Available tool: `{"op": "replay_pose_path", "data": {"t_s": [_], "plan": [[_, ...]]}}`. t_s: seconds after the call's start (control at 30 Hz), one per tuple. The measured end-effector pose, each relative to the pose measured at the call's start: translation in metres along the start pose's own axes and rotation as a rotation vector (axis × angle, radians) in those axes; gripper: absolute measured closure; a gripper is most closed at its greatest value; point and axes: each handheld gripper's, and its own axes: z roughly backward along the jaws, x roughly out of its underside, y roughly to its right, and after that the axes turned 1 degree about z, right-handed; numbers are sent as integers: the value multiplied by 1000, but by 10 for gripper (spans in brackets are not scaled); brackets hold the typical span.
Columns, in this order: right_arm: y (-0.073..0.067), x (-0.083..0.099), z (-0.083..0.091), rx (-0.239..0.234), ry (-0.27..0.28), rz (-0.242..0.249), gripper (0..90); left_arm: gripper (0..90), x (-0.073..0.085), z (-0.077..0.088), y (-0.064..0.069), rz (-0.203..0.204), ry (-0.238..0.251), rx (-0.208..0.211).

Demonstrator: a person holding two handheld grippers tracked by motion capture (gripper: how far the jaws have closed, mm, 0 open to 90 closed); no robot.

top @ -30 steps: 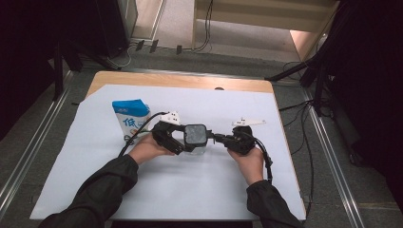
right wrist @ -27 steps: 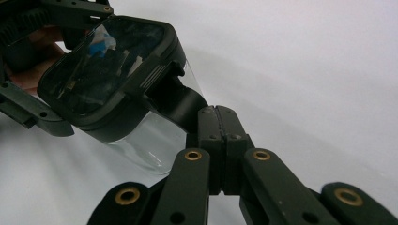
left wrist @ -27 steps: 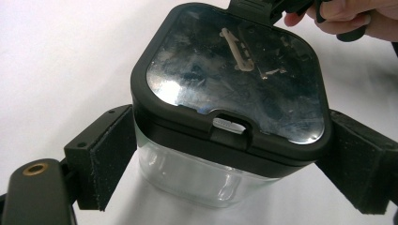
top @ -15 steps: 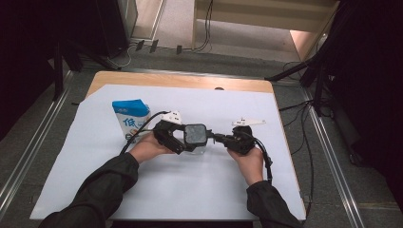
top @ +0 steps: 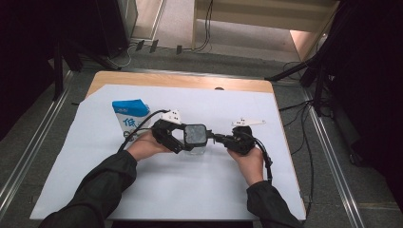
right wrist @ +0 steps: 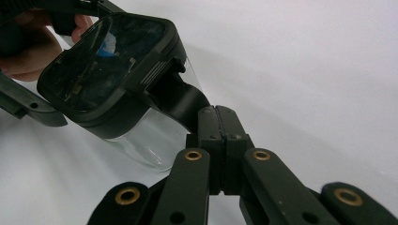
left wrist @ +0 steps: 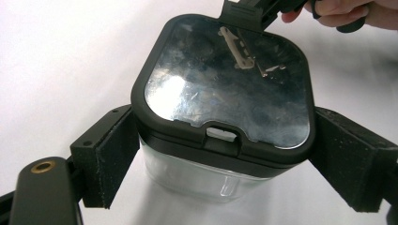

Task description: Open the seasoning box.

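Note:
A clear container [top: 196,148] with a black lid [top: 195,134] sits at the middle of the white sheet. In the left gripper view the lid [left wrist: 225,79] has a shiny window, and the clear body [left wrist: 187,176] shows below it. My left gripper [left wrist: 225,159] is shut on the container, its pads [left wrist: 115,157] pressed on both sides. In the high view the left gripper [top: 183,141] comes in from the left. My right gripper [top: 215,137] reaches in from the right. In the right gripper view its jaws [right wrist: 220,123] are shut on the lid's black latch flap [right wrist: 180,101].
A blue and white carton [top: 129,116] stands upright behind the left hand. The white sheet [top: 190,190] covers most of the wooden table [top: 190,81]. Cables trail from both grippers, and metal rails run along both sides of the table.

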Motion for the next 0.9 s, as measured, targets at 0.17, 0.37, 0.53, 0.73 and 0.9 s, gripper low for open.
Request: {"op": "replay_pose_path", "data": {"t_s": [0.17,0.37,0.53,0.73,0.9], "plan": [[0,-1,0,-2,-3,4,900,148,-2,3,0,2,-7,-7],[-1,-1,1,-4,-1,8,900,147,-7,5,1,27,-31,-3],[-2,-2,2,-4,10,10,900,144,-11,7,2,27,-44,-13],[-2,-1,1,-1,9,9,900,144,-14,12,3,20,-36,-8],[-2,-1,1,-1,9,8,900,156,-18,17,6,8,-39,-21]]}}
